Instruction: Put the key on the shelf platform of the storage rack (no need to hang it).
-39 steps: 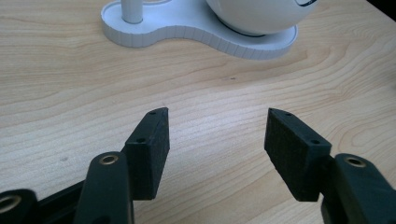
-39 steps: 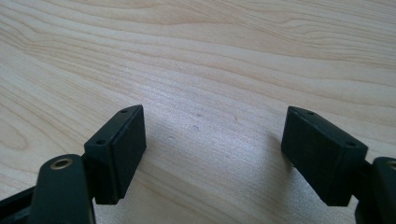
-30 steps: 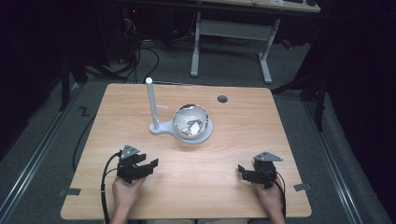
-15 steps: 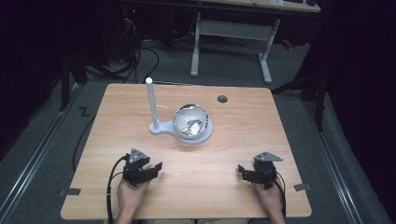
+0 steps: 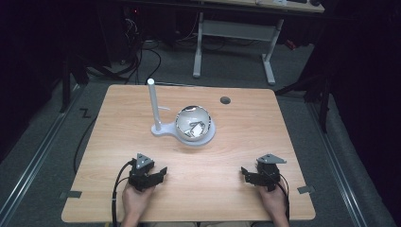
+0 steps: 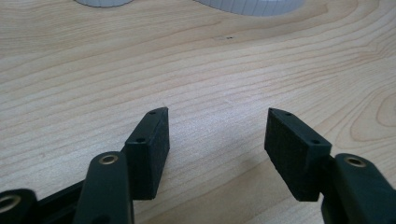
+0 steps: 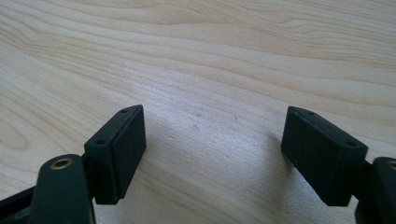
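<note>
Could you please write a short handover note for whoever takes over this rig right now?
Left gripper: open, empty, low over the near left of the table.
Right gripper: open, empty, near right.
White stand: upright at mid-table, its base joined to the white base under the shiny bowl, which has pale pieces inside.
Done: nothing visibly handled.
Left: probably reaching forward to the bowl and stand.

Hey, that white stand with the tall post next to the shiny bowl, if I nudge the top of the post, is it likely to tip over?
Probably it would tip rather than slide: the white stand has a tall thin post on a small flat foot. It looks like light plastic, so little weight would hold it down. Its foot seems to meet the bowl, which might brace it on that side; whether they are joined I cannot tell.
</note>
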Demonstrator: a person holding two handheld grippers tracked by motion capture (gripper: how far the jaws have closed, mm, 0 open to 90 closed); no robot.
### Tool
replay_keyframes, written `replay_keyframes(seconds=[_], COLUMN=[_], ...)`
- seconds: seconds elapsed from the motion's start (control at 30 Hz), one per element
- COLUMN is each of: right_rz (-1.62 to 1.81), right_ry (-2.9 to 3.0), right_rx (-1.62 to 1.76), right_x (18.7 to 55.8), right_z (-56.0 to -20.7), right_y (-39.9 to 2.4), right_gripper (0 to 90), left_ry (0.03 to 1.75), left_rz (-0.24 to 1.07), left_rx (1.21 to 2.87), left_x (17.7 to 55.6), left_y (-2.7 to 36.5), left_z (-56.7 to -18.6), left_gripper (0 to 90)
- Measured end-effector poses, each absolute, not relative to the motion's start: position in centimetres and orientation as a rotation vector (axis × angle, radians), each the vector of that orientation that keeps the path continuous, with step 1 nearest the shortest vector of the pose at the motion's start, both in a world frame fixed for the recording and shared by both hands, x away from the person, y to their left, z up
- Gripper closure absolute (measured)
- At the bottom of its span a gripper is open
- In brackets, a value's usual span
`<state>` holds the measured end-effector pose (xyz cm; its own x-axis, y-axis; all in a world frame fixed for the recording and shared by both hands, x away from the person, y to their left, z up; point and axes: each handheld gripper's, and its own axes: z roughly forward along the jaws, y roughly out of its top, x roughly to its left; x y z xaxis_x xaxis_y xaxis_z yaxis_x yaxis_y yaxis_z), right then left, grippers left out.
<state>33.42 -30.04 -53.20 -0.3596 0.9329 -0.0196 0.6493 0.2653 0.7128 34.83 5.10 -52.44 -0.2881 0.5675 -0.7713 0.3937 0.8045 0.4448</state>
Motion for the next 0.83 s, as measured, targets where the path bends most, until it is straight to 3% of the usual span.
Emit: replay_keyframes(seconds=[0.83], right_rz=[0.863], right_ry=[2.098], right_rx=[1.434], right_x=[33.3], right_z=[-53.2], right_y=[-30.0], right_gripper=[22.4], left_ry=[1.862], left_rz=[0.336], left_rx=[0.814], left_x=[34.2], left_y=[3.5], left_z=[-53.5], left_gripper=[35.4])
